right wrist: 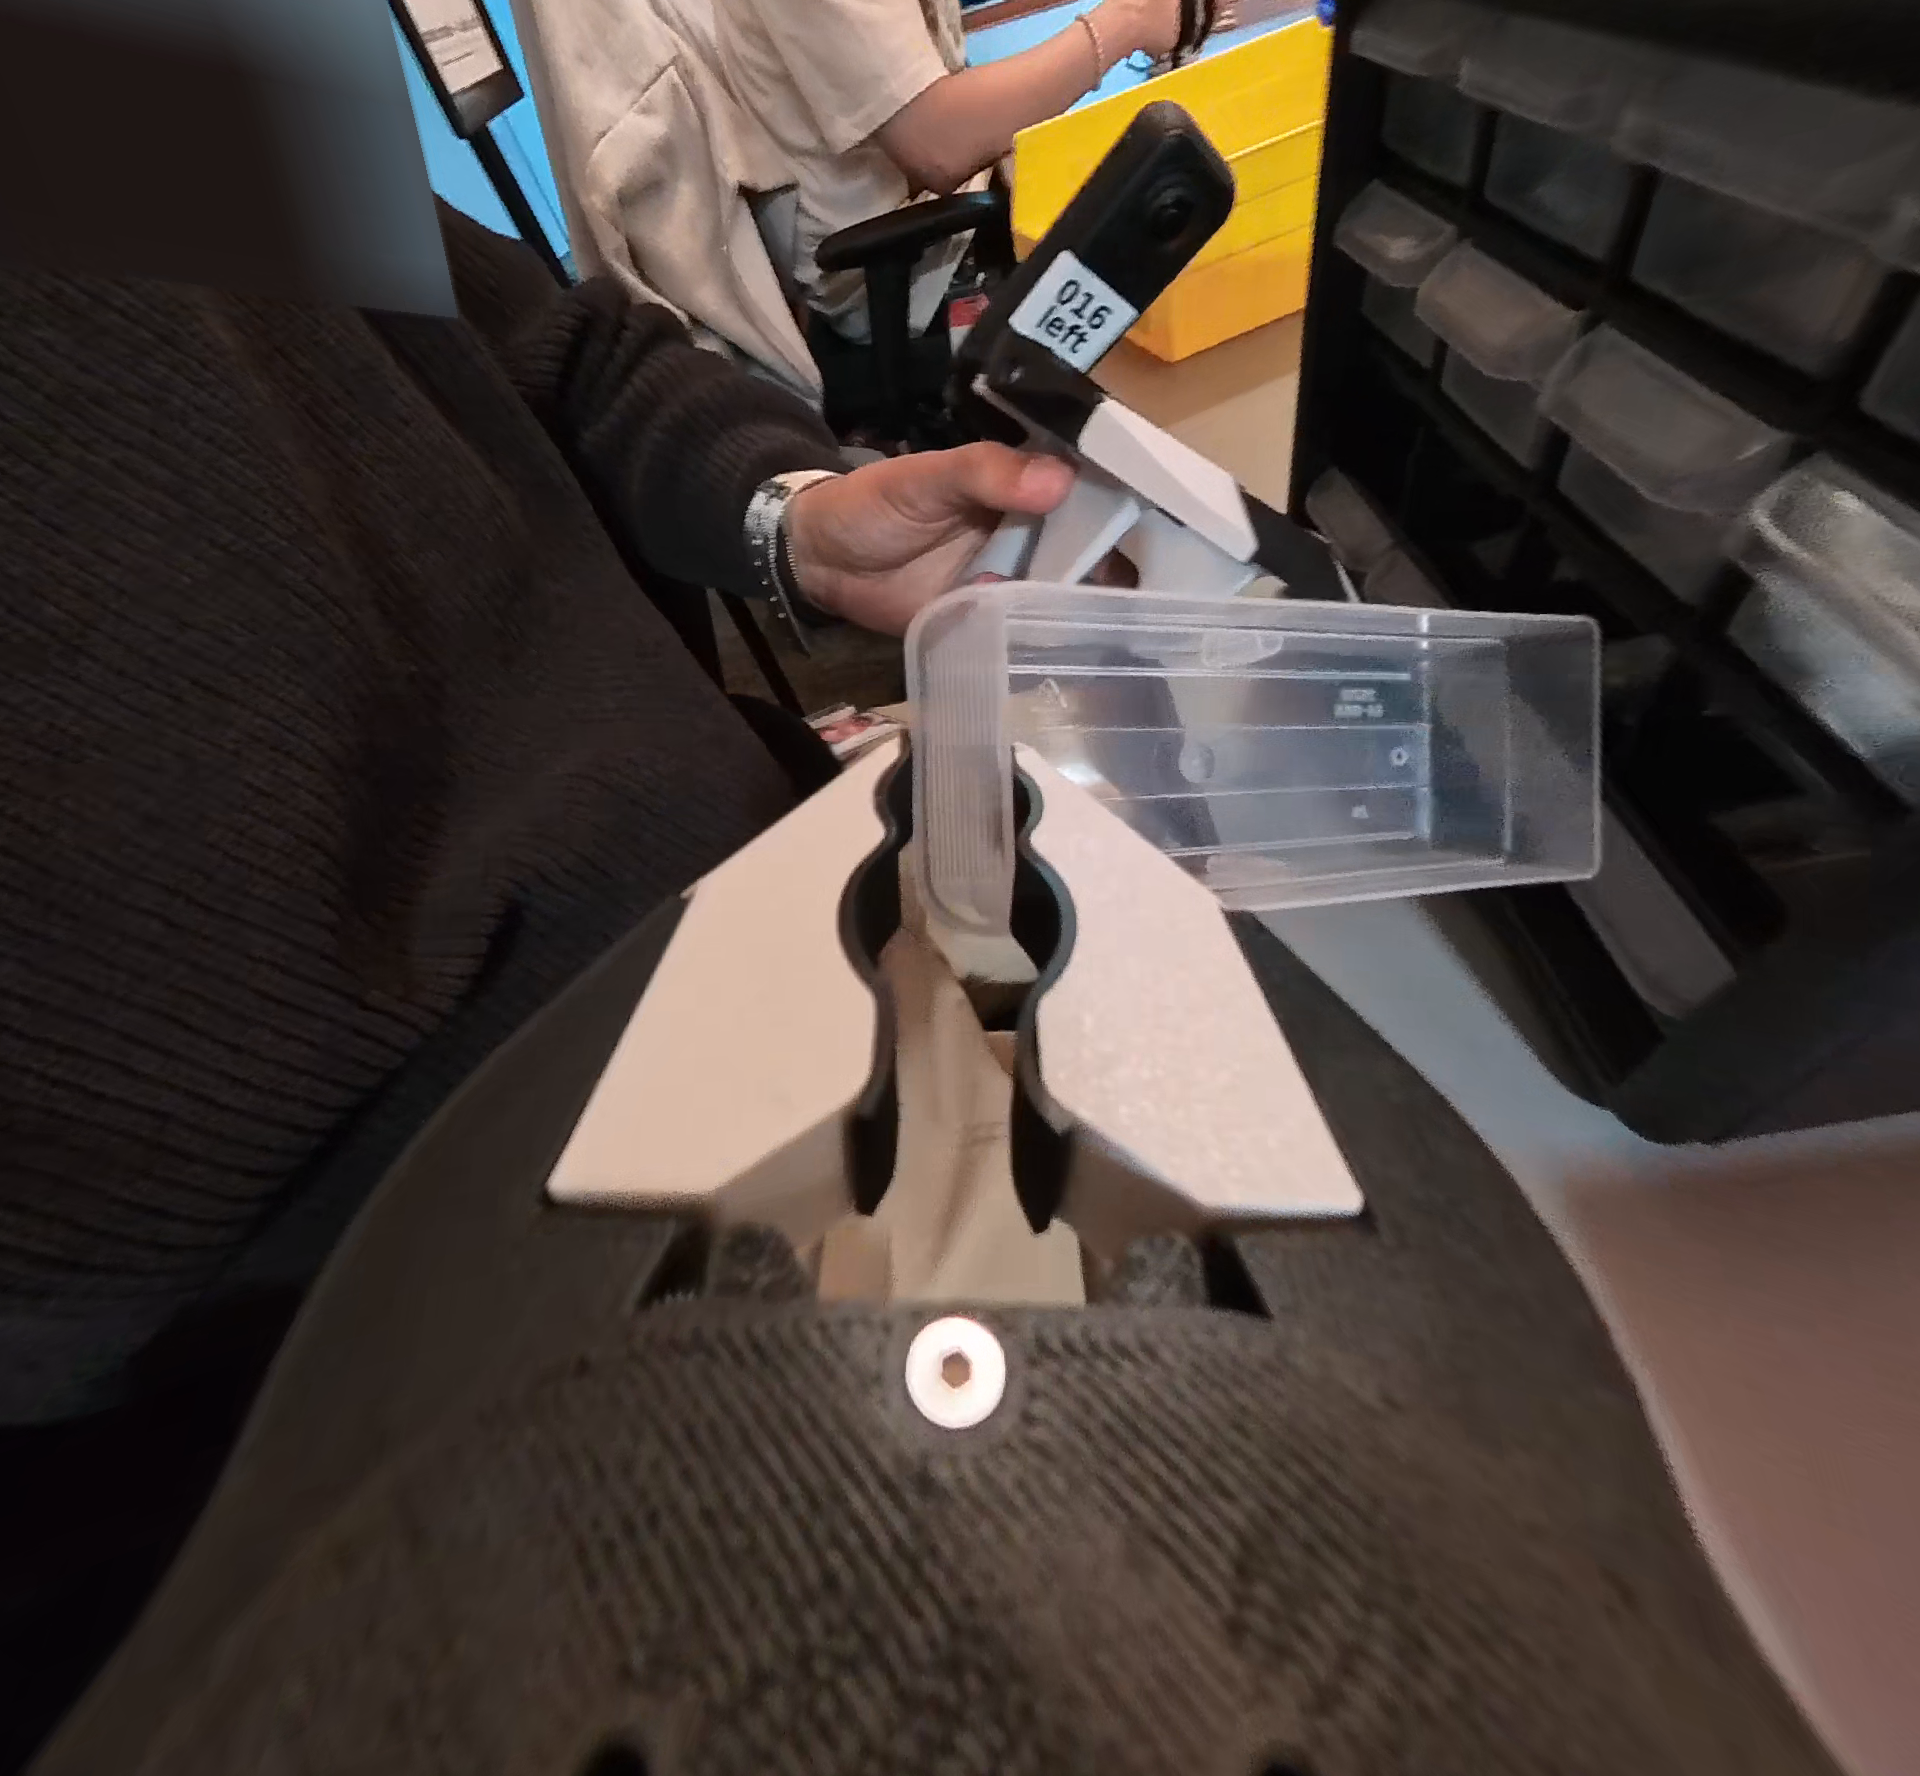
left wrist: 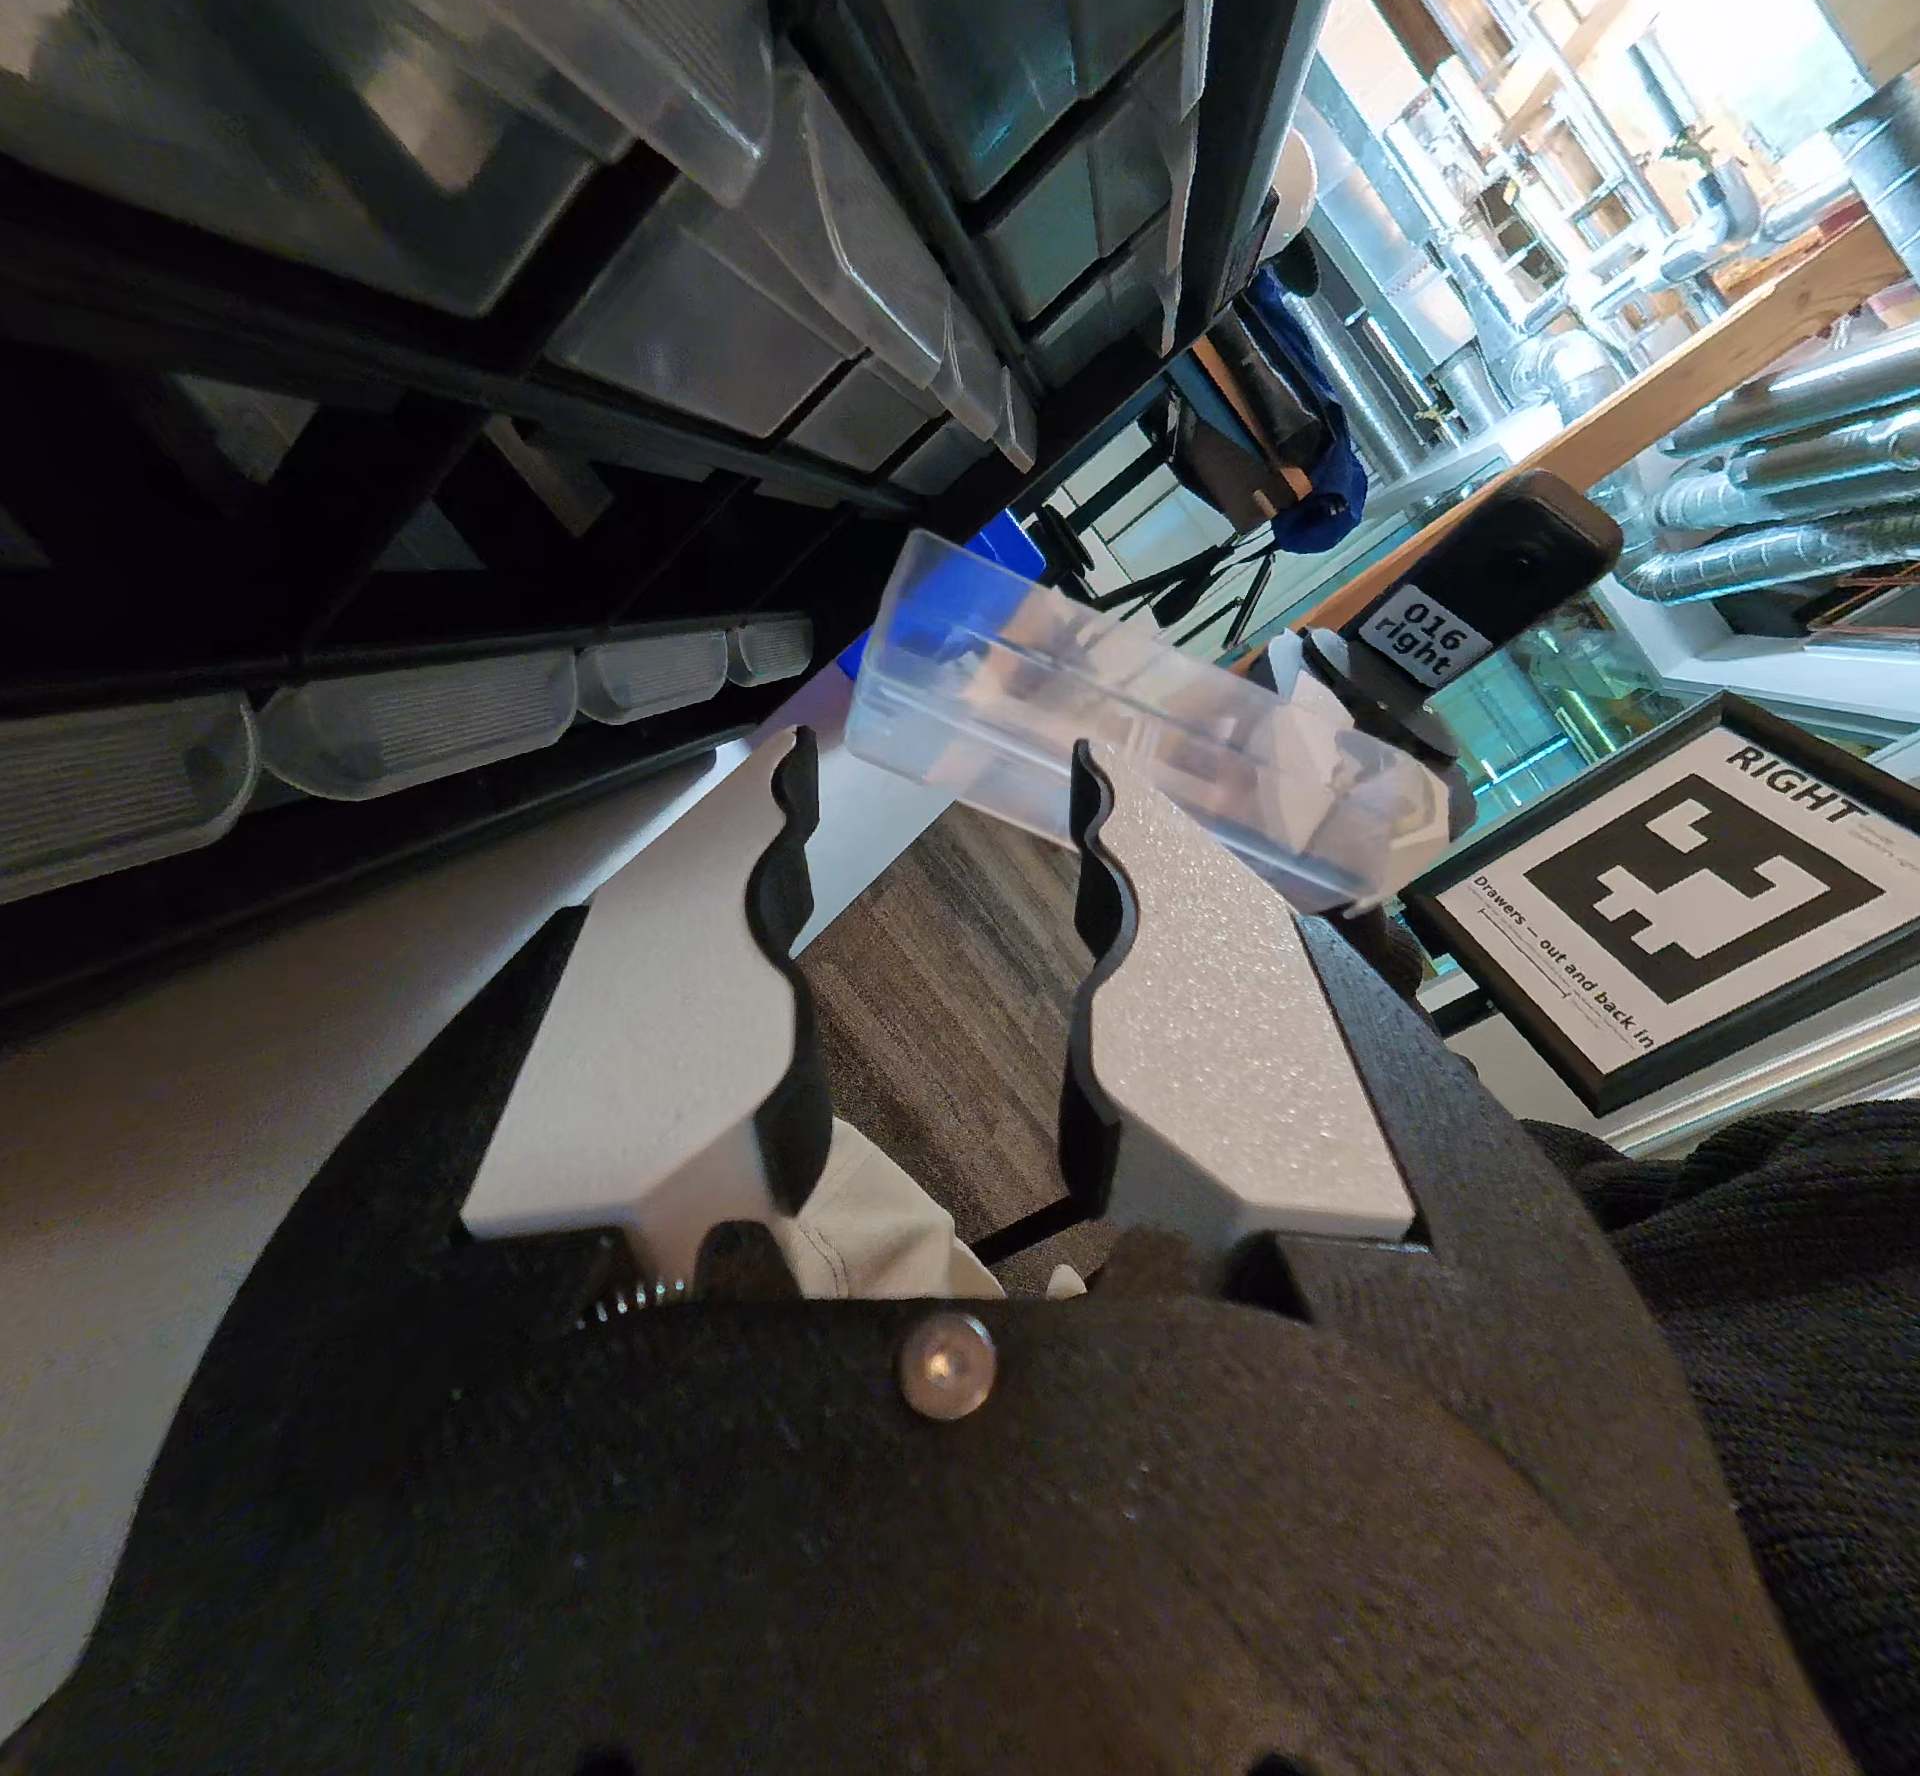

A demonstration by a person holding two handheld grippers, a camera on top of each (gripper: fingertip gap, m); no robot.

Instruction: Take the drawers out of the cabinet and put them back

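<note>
A black cabinet [right wrist: 1351,199] with many small clear drawers stands at the right of the right wrist view and fills the upper left of the left wrist view [left wrist: 436,396]. My right gripper [right wrist: 956,776] is shut on the front handle of a clear plastic drawer [right wrist: 1299,739], held in the air in front of the cabinet, its open end toward the cabinet. The same drawer [left wrist: 997,687] shows in the left wrist view, just beyond my left gripper [left wrist: 940,760], which is open and empty beside the cabinet. Some cabinet slots are dark and empty.
A framed sign with a black-and-white marker [left wrist: 1704,895] stands to the right. A grey tabletop [left wrist: 260,1051] carries the cabinet. Yellow bins [right wrist: 1205,168] and a seated person [right wrist: 831,43] are behind. A dark sleeve [right wrist: 260,687] fills the left of the right wrist view.
</note>
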